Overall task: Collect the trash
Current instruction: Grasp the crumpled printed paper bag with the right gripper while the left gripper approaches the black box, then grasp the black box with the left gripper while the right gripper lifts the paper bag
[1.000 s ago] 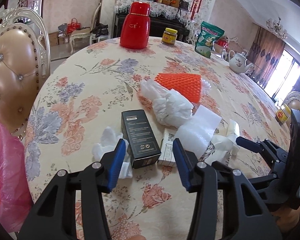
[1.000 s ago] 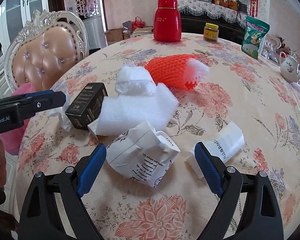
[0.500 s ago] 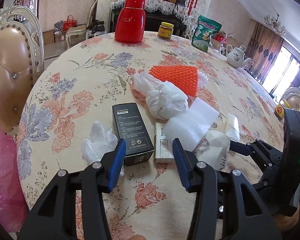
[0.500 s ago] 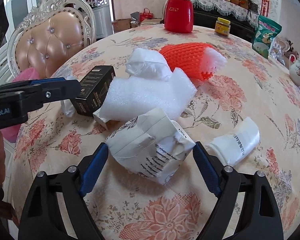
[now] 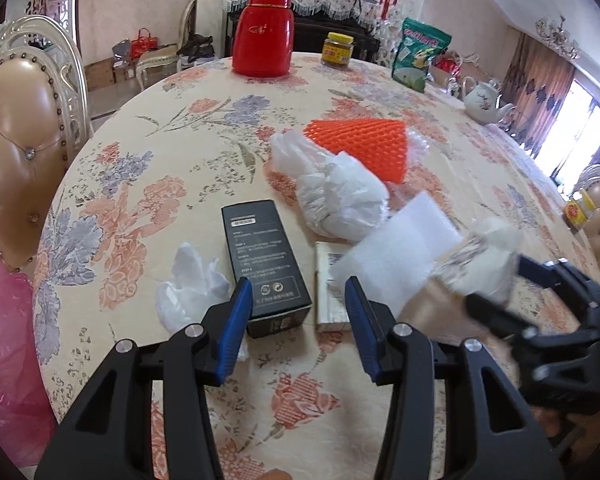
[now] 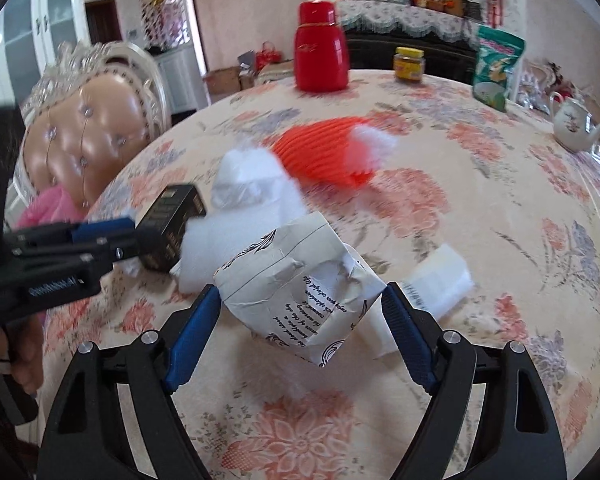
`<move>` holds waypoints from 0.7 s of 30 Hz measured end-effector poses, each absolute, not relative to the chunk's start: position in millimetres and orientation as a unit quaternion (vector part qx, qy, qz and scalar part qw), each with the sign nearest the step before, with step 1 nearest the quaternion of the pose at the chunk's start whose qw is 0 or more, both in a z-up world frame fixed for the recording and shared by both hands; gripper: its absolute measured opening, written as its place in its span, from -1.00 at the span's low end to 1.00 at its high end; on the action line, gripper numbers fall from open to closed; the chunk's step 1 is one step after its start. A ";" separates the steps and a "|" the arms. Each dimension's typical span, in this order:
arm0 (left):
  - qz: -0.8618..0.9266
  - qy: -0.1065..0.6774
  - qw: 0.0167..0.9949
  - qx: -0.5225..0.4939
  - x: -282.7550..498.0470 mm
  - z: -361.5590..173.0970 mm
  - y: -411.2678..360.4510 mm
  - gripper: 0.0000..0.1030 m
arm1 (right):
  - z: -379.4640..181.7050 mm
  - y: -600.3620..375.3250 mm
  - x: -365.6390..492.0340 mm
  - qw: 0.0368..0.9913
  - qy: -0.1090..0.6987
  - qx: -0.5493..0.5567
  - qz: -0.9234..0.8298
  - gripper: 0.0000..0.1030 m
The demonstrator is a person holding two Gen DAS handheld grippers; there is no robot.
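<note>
One crumpled printed paper bag [image 6: 300,288] sat clamped between your right gripper [image 6: 300,332] pads, jaws just narrowed onto it, lifted off the floral table [image 6: 480,208], your left gripper [image 5: 296,324] part-open, empty, over the black box [image 5: 260,256].

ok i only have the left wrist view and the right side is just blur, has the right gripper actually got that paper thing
observer: yes. The right gripper has just been closing, and both pads now press on the crumpled paper bag between them.
operator: is it off the table yet
observer: probably. In the right wrist view its lower corner seems to hang clear of the tablecloth, though motion blur makes that unsure.
operator: anything behind it i cant see
observer: a white printed wrapper lies flat on the cloth just beyond the gripper's right finger, untouched.
</note>
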State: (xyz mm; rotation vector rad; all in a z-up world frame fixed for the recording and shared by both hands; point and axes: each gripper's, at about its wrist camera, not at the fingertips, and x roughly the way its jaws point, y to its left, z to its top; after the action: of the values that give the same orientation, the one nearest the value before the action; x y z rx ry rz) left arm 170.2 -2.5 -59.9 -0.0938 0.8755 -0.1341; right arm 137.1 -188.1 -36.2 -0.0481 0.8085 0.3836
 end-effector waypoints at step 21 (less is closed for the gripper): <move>-0.040 0.437 0.899 -0.021 180.9 -71.2 -6.5 -0.20 | -24.7 -173.0 125.1 0.921 0.354 -0.058 0.154 0.51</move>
State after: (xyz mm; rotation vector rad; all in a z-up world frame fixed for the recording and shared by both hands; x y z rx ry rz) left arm 180.9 -6.5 -71.2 -0.0426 0.9040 -0.0827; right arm 125.1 -173.0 -24.7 -0.1188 0.7282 0.3158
